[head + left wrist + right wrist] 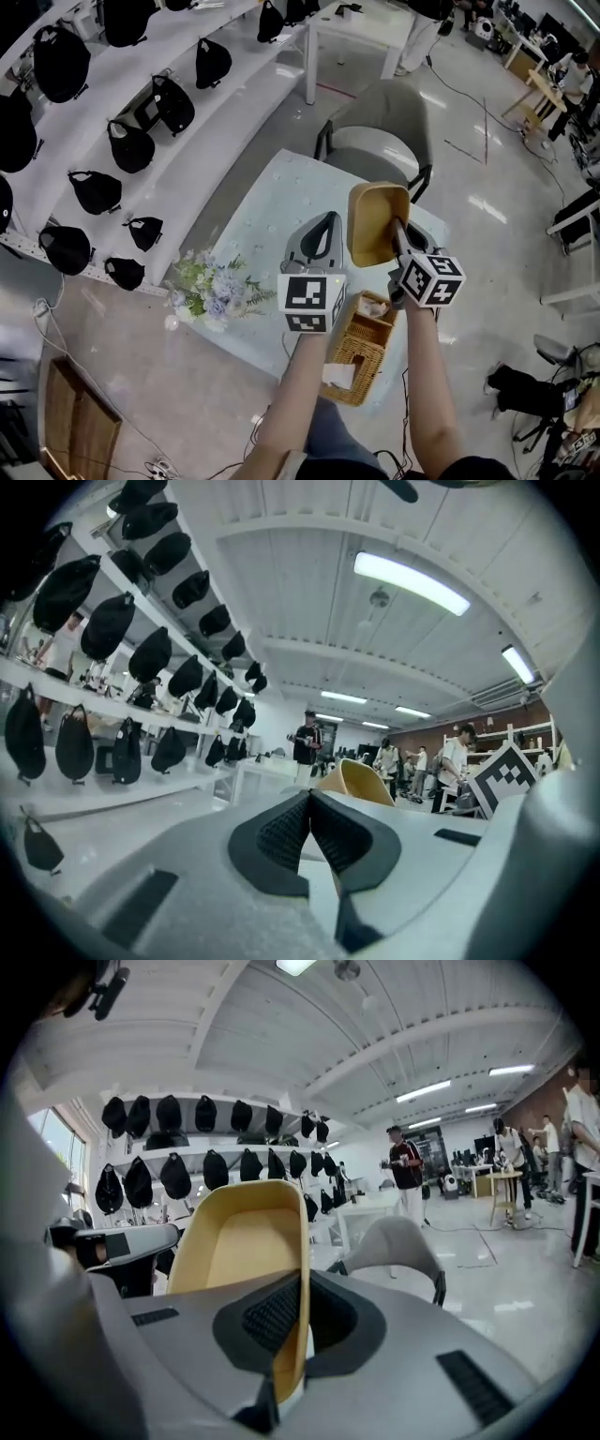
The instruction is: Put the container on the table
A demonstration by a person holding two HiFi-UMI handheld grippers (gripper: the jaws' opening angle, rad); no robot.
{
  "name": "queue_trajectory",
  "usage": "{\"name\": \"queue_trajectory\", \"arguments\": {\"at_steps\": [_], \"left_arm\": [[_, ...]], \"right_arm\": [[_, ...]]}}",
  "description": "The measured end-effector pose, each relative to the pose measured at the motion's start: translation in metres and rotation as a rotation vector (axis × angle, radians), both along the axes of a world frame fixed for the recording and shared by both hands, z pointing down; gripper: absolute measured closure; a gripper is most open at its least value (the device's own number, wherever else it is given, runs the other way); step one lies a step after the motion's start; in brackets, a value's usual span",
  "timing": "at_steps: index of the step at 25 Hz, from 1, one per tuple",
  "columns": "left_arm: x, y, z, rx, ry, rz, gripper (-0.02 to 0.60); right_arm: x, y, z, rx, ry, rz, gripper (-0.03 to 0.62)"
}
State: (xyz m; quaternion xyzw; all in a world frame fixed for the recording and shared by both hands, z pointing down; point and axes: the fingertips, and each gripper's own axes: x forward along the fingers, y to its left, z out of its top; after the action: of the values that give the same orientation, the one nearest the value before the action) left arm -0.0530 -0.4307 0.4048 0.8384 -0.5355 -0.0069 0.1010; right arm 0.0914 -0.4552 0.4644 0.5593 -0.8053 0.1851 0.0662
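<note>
A yellow-tan plastic container hangs tilted on its side above the pale table. My right gripper is shut on the container's rim; in the right gripper view the container stands upright with its wall pinched between the jaws. My left gripper is beside it on the left, shut with nothing between its jaws. From the left gripper view the container shows just past the jaws to the right.
A woven basket with white things in it sits at the table's near edge. A bunch of pale flowers lies at the table's left edge. A grey chair stands at the far side. Shelves with black bags run along the left.
</note>
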Motion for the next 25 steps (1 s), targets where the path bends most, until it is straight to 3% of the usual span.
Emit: {"name": "queue_trajectory", "arguments": {"at_steps": [9,13,17,20,25], "left_arm": [[0.0,-0.047,0.18,-0.399,0.038,-0.114,0.574],[-0.01,-0.052,0.248,-0.581,0.039,-0.091,0.574],[-0.02,-0.057,0.285,-0.728,0.047,-0.045,0.574],[-0.028,-0.06,0.304,-0.8,0.022,-0.029,0.574],[-0.035,-0.06,0.32,-0.831,0.001,-0.028,0.574]], "right_arm": [[-0.01,-0.054,0.156,-0.382,0.133,-0.06,0.594],[-0.026,-0.054,0.211,-0.525,0.205,-0.099,0.593],[-0.036,-0.056,0.243,-0.6,0.279,-0.128,0.593],[-0.037,-0.057,0.258,-0.636,0.325,-0.132,0.592],[-0.037,-0.058,0.277,-0.685,0.36,-0.124,0.592]]}}
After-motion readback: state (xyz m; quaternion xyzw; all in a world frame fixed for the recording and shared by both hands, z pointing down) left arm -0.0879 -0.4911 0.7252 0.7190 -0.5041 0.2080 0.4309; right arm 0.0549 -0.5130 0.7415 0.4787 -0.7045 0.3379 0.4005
